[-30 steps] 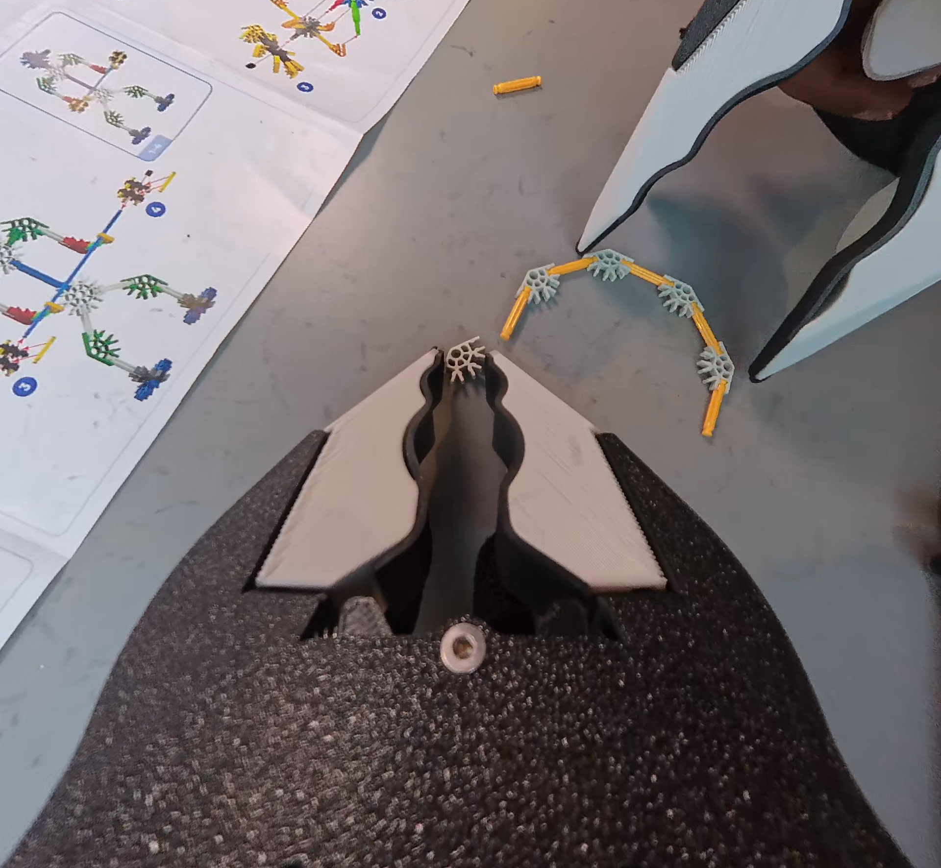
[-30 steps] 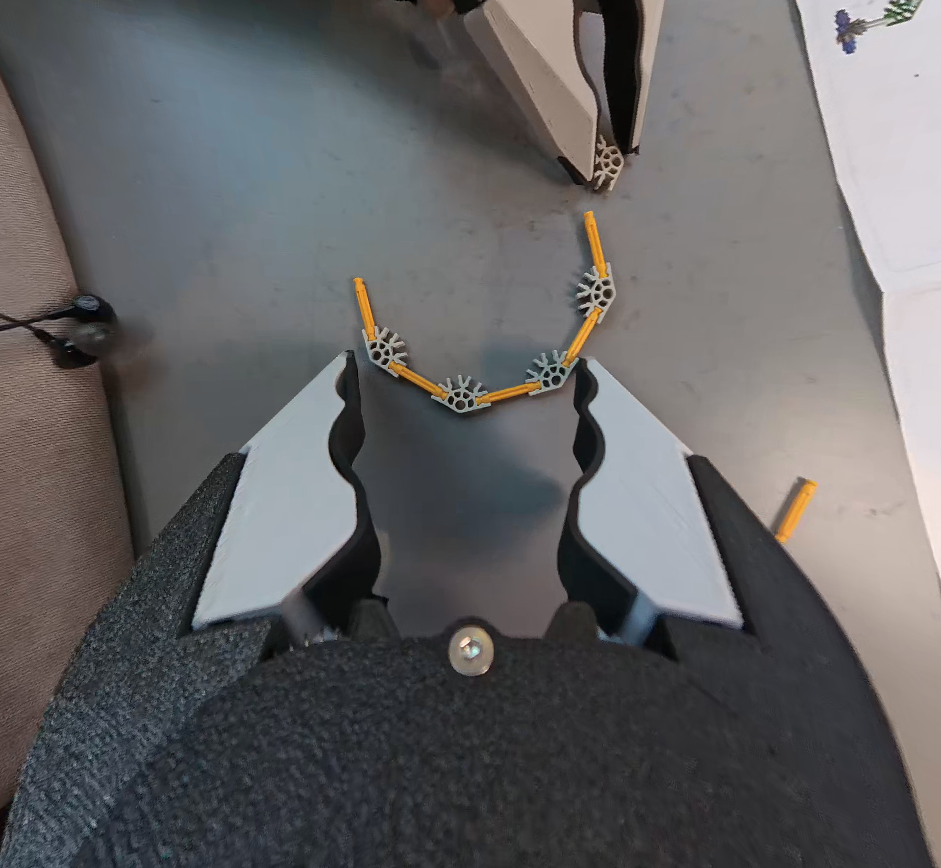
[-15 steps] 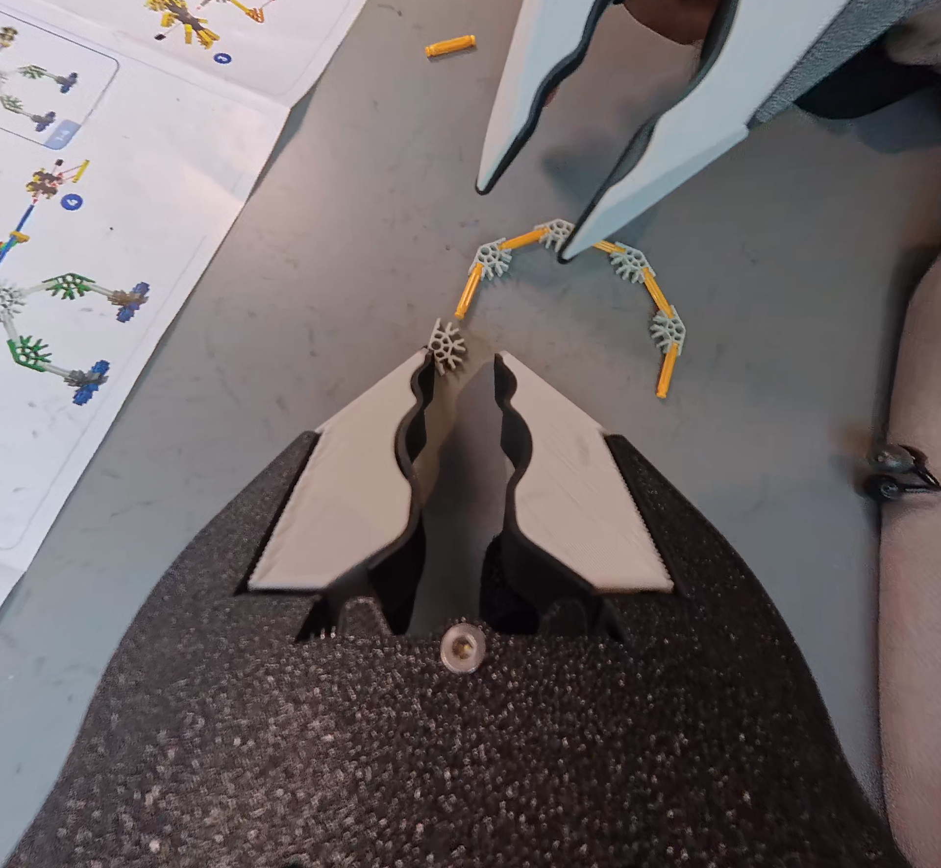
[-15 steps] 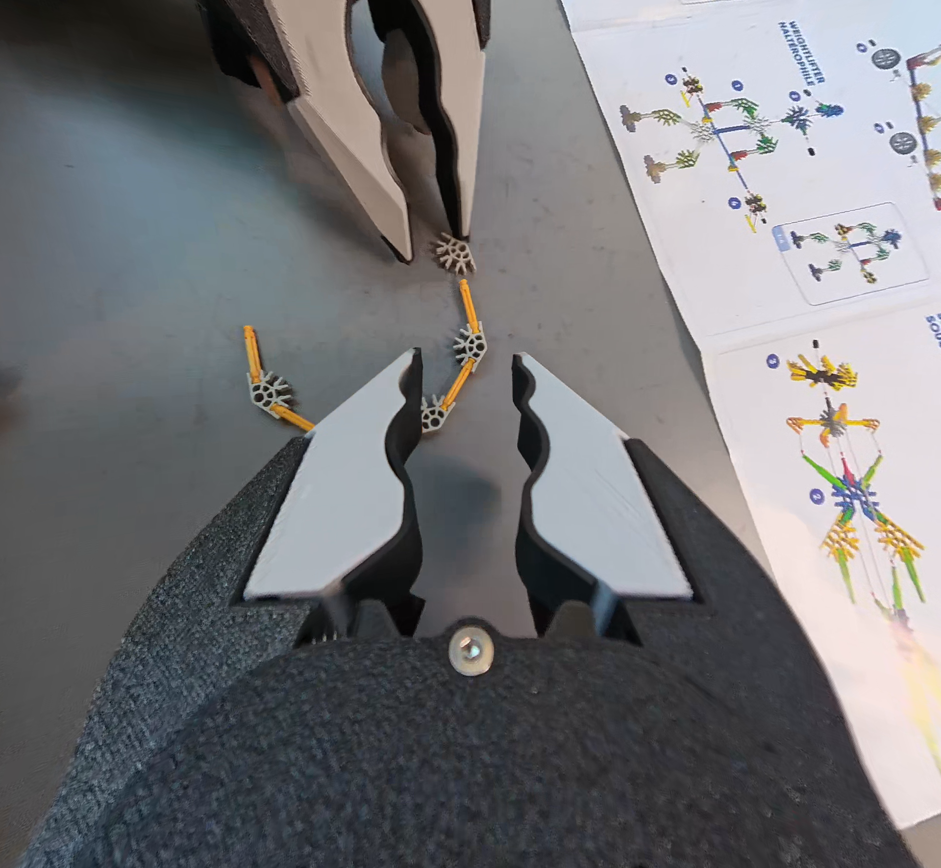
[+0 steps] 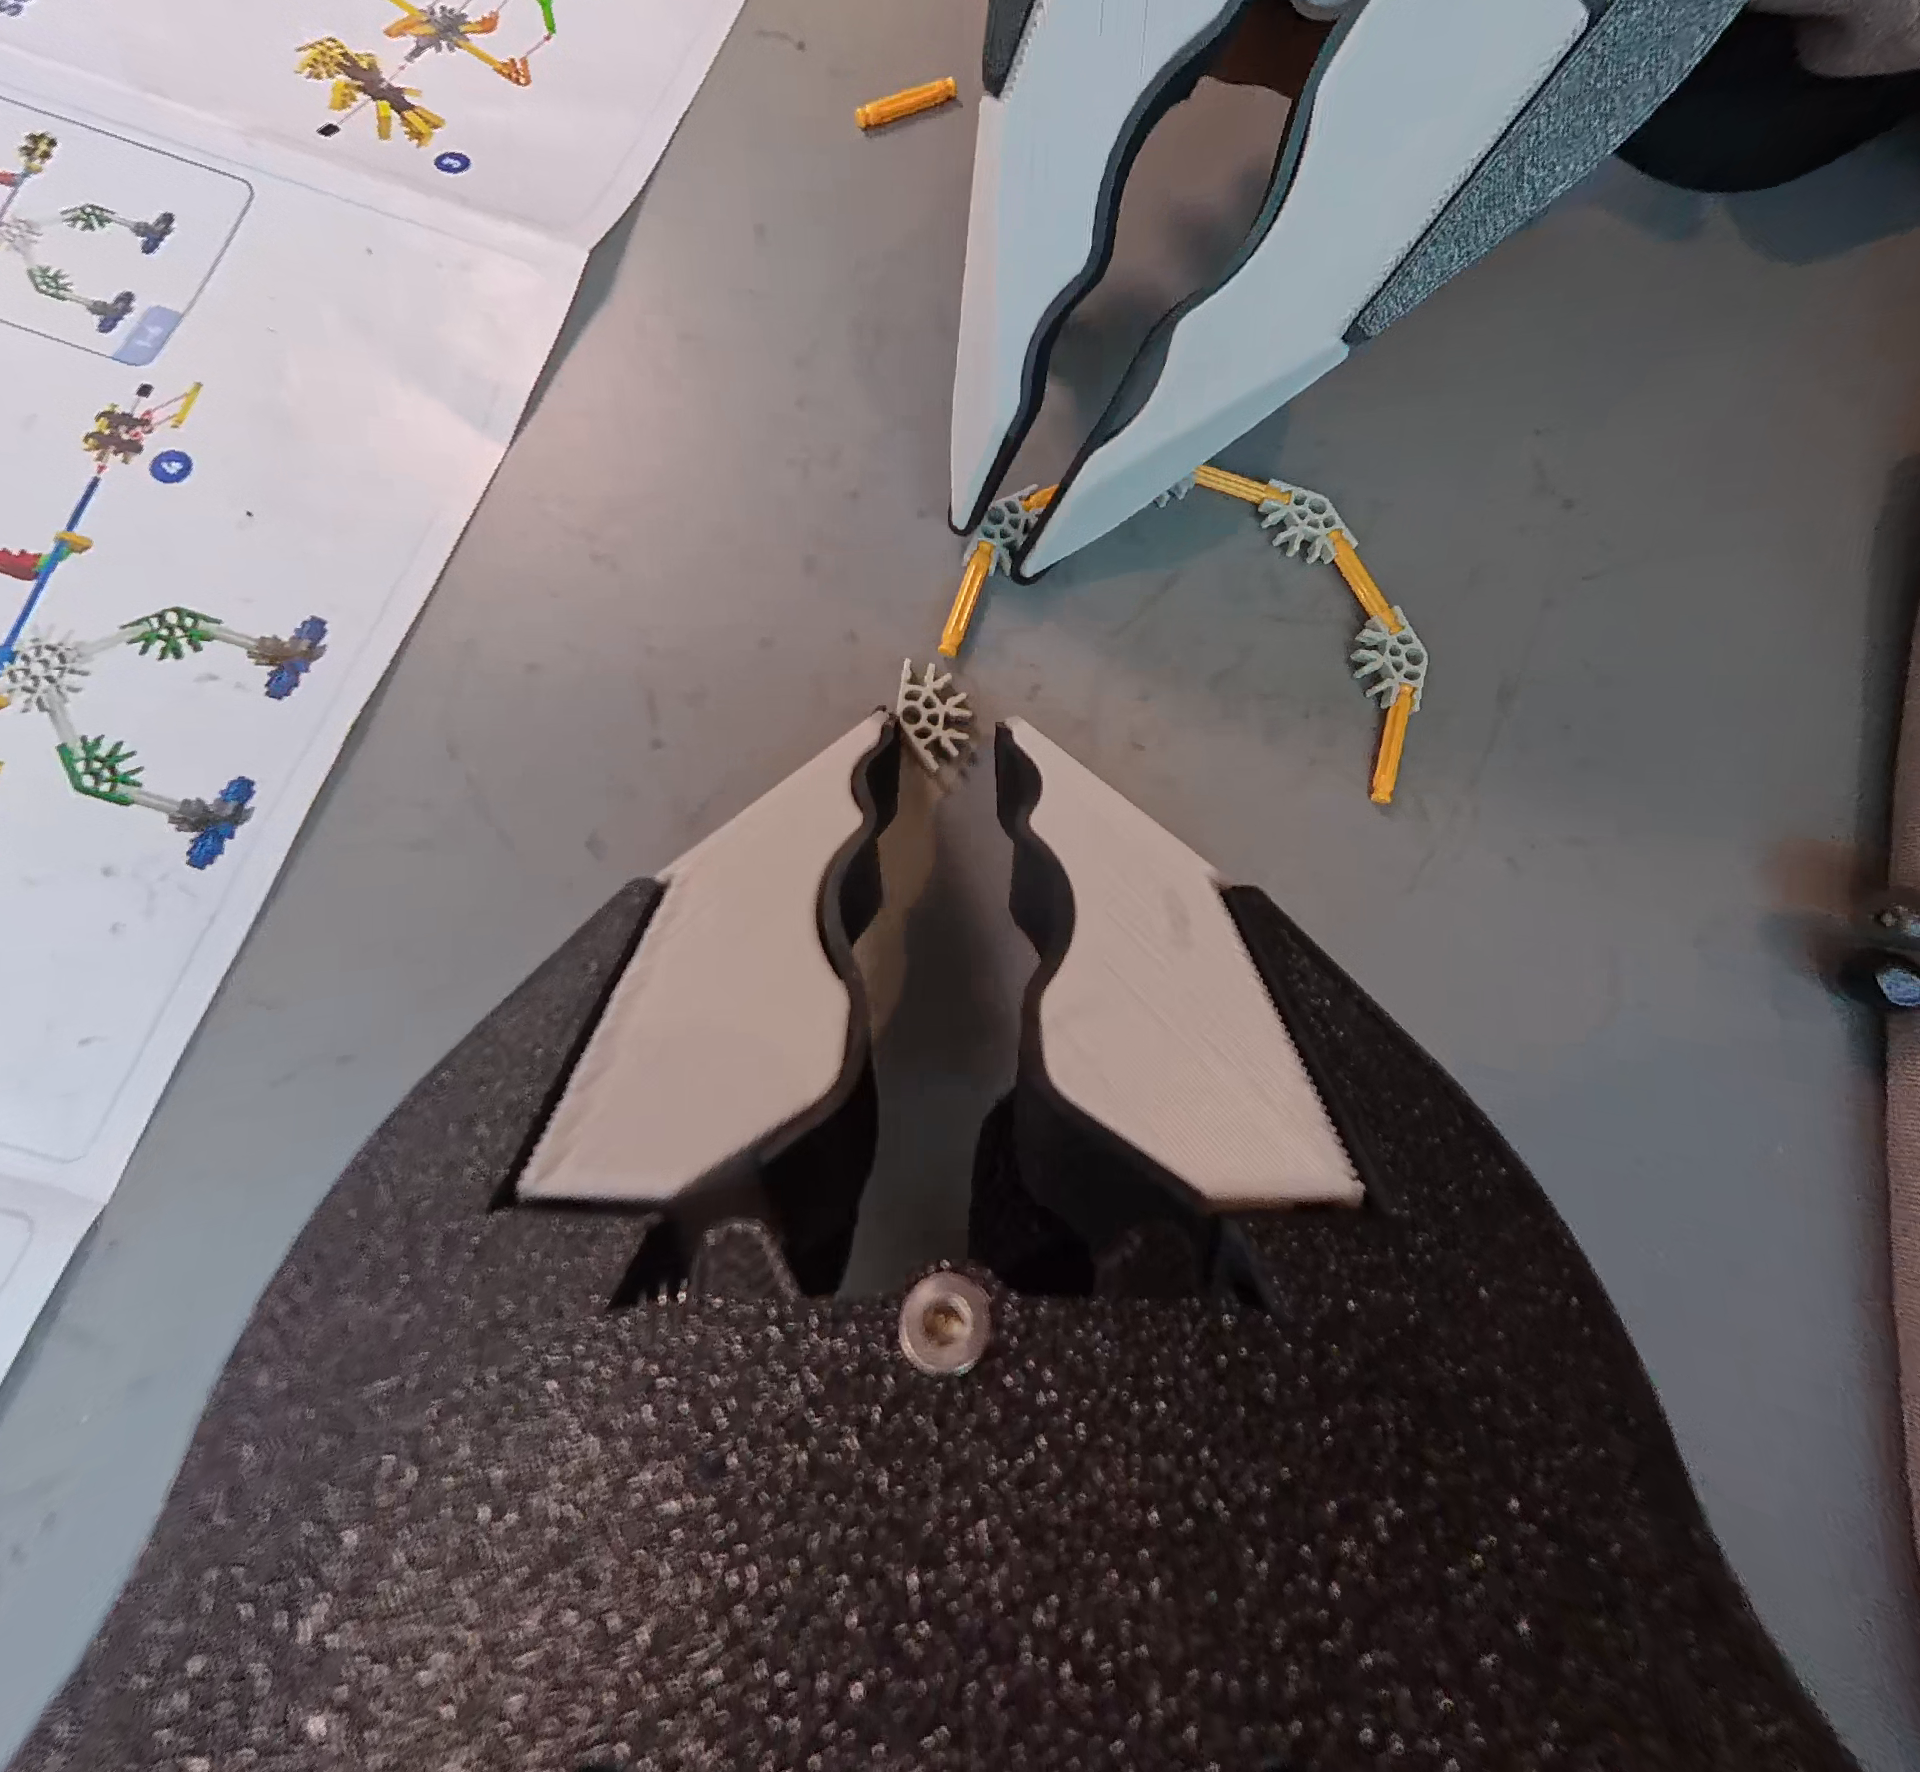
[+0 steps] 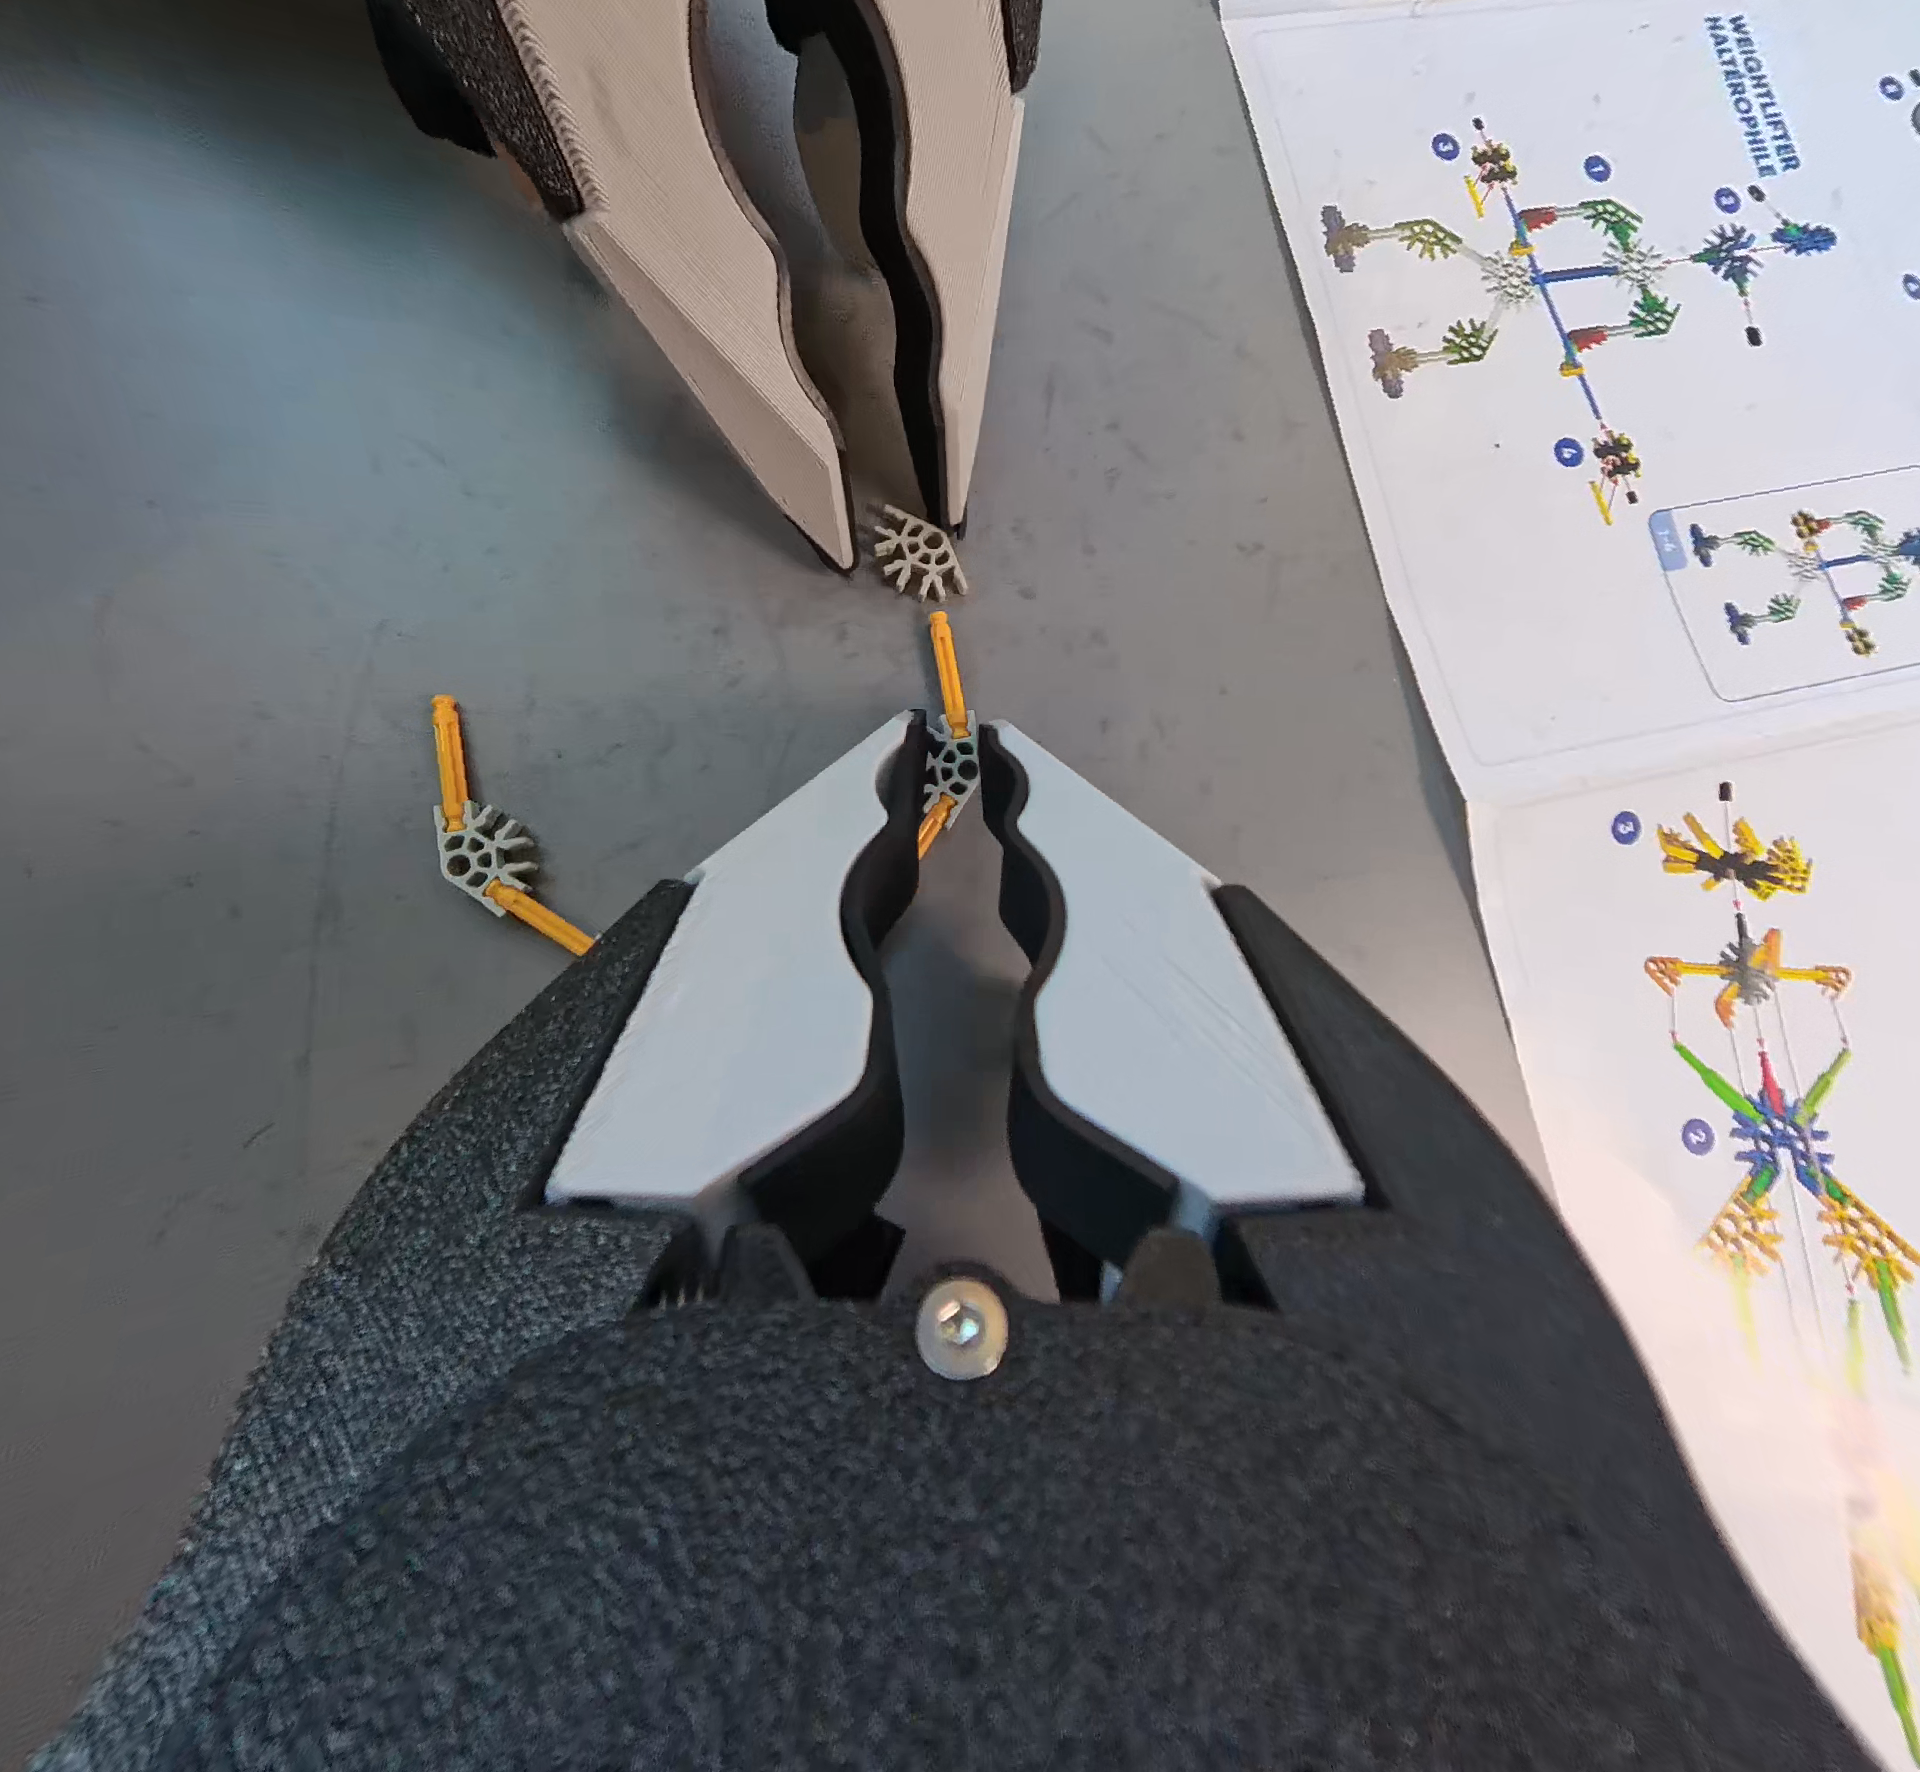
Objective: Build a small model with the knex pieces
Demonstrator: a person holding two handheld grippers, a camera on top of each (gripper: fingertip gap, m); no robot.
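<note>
My left gripper [image 5: 943, 730] is slightly open, and a loose grey snowflake connector [image 5: 935, 725] lies on the grey table at its tips, against the left finger. My right gripper [image 6: 951, 725] is shut on the end grey connector [image 6: 951, 766] of a curved chain of yellow rods and grey connectors [image 5: 1304, 522]. The chain's free end rod [image 6: 943, 657] points at the loose connector [image 6: 920, 548], a short gap away. The rest of the chain [image 6: 483, 855] trails left and is partly hidden under my right gripper. The two grippers face each other tip to tip.
A printed instruction sheet [image 5: 312, 268] lies on the table to the left in the left wrist view and to the right in the right wrist view [image 6: 1662, 475]. A loose yellow rod [image 5: 904, 101] lies beyond the right gripper. A small black object [image 5: 1886, 953] sits at the right edge. Spacing between my two grippers at the tips: around 4 centimetres. The left tips stand about 15 centimetres off the small black object [image 5: 1886, 953].
My right gripper has moved along the chain to its end connector and closed on it. My left gripper has opened a little from its grip on the loose connector and come nearer the chain.
</note>
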